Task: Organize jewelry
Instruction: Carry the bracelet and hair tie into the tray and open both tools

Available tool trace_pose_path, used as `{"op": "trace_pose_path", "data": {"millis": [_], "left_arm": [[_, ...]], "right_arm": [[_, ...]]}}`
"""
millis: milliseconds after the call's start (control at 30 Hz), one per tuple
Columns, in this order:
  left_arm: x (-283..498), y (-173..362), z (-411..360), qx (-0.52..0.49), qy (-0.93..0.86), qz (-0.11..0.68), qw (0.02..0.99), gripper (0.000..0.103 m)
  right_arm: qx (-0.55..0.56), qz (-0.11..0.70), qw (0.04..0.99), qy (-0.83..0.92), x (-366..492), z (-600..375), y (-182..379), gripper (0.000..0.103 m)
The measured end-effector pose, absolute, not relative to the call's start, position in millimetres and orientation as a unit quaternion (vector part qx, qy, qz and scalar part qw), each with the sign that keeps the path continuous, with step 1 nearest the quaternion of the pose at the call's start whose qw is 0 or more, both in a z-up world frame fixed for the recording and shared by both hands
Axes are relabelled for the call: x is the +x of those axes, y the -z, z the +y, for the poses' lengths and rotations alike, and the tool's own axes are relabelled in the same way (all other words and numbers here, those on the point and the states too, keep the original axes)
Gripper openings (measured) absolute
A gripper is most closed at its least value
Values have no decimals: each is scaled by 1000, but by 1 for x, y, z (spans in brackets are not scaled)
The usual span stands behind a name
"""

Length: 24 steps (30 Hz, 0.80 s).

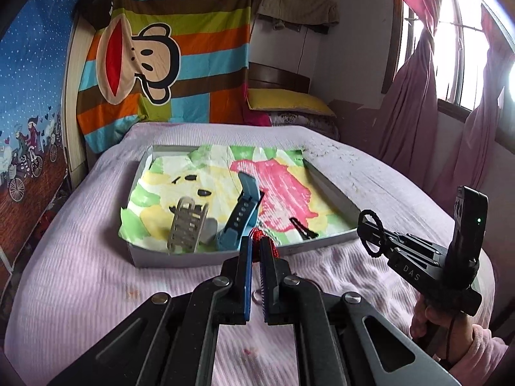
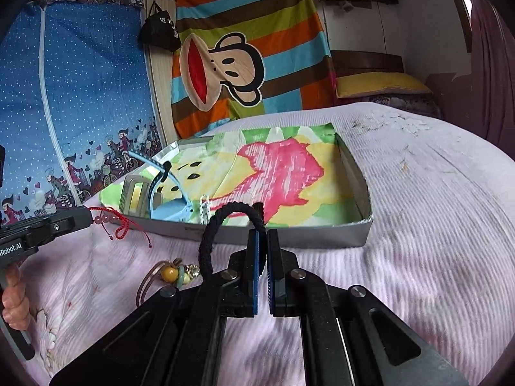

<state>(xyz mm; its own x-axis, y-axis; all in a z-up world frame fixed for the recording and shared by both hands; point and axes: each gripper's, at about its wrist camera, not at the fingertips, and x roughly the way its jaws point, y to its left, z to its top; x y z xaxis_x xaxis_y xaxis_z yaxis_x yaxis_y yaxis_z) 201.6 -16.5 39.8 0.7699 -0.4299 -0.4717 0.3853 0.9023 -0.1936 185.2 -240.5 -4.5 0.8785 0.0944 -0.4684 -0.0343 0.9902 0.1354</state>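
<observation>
A shallow grey tray lined with a colourful cloth lies on the bed; it also shows in the right wrist view. In it lie a blue watch strap, a silver metal watch band and a black hair clip. My left gripper is shut on a red cord bracelet with pink beads, just before the tray's near edge. My right gripper is shut on a black braided hair tie, held near the tray's front wall; it also shows in the left wrist view.
A brown cord bracelet with yellow and green beads lies on the lilac bedspread in front of the tray. Pillows are at the head of the bed. A striped monkey cloth hangs behind. Pink curtains are on the right.
</observation>
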Motion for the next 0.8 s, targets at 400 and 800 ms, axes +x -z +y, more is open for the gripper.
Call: {"op": "trace_pose_path", "data": {"millis": [400,800], "left_arm": [[253,-64,-27,-51,163,223,960,5],[301,-39,-29,-63,137,289,945,5]], "right_arm": [[16,242,970,-27,245,-228,-31,4],[-10,286,957,-37,284,-209,-13,4]]}}
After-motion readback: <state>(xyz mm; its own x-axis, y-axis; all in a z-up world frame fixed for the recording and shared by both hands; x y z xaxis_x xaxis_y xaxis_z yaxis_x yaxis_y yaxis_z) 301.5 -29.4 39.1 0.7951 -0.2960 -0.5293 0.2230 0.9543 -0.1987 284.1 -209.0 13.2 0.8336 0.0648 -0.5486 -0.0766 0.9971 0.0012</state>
